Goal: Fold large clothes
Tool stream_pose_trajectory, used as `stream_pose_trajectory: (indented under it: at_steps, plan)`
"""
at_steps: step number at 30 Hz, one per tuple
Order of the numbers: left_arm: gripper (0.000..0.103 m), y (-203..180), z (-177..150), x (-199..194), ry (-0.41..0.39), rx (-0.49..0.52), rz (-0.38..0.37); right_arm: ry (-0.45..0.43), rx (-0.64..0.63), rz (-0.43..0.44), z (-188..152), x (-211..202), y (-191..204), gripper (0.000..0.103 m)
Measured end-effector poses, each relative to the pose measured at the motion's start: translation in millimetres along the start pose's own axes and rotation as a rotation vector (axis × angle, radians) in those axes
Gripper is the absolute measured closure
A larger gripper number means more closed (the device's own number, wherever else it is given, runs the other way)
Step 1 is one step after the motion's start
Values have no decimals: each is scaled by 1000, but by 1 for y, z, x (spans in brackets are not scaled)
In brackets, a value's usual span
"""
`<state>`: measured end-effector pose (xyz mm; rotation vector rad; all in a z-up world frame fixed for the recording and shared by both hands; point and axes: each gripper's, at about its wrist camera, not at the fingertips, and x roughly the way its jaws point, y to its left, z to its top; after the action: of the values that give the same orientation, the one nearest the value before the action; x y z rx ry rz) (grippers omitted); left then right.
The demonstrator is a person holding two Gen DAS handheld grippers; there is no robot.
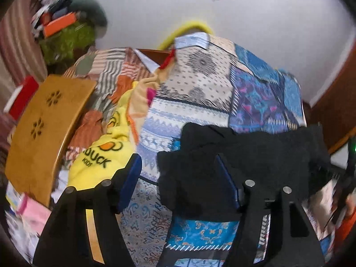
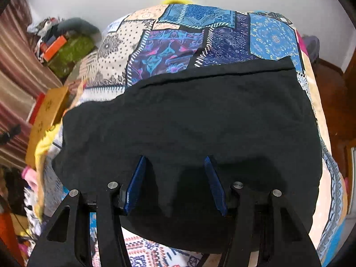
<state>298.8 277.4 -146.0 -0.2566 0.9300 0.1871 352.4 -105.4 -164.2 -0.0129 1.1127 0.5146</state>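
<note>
Your left gripper (image 1: 178,178) hangs with its jaws spread wide over the left end of the black garment (image 1: 244,155), and nothing is caught between them. One blue pad (image 1: 131,178) sits over the patchwork bedspread (image 1: 195,89), just off the cloth's edge, while the other lies over the black fabric itself. That straddle looks deliberate: with the ragged left edge running between the fingers, you are placed to close on it without digging into the bedding.

Your right gripper (image 2: 175,178) is likewise spread, both pads over the near middle of the black garment (image 2: 189,122), holding nothing. Whether the tips actually touch the cloth I cannot tell; their shadows fall close beneath them, so they are low.

The garment lies spread across the bed, a fairly straight hem along its far side and a stepped, uneven outline to the left. It reads as laid flat and ready for a fold, with that left portion the likeliest part to bring over.

Keep clear of the yellow duck-print cloth (image 1: 100,155) heaped beside the garment, and the wooden lap desk (image 1: 44,129) beyond it; both crowd the left side. A thin, dark fabric on a patterned spread is easy to misjudge, so take only the top layer, and pinch near the edge so the fold carries evenly.
</note>
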Motion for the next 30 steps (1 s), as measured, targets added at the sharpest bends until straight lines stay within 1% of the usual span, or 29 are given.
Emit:
stream_pose_trajectory:
  at_steps: [2,4,8,10,12,14,16,18,22,24,26,30]
  plan:
    - [36,-16,-4,6,5,44,-14,-6,1,-6,3,-3,6,52]
    - [36,-39,-8,16,7,84,-45,-26,-28,-14,5,-11,15,52]
    - [36,-89,-14,39,16,147,-140,-91,-105,-27,1,-28,35,52]
    - [36,-113,-17,52,14,178,-161,-108,-138,-37,1,-27,41,52]
    - [36,-136,-21,70,33,205,-183,-100,-168,-57,0,-20,44,51]
    - [36,-153,-25,93,73,214,-188,-71,-186,-79,-3,-8,43,49]
    - [32,-165,-30,111,73,226,-135,-25,-189,-105,-7,8,35,49]
    - [28,-172,-34,126,82,224,-121,-33,-179,-80,-12,11,24,49]
    - [22,-165,-37,138,85,160,-156,-36,-174,-66,-16,4,18,48]
    - [22,-163,-38,135,88,149,-164,-34,-155,-56,-17,0,15,47]
    - [22,-161,-40,130,94,146,-148,-31,-144,-56,-18,-1,13,45]
    - [22,-156,-48,117,99,134,-120,-20,-120,-68,-25,-8,10,43]
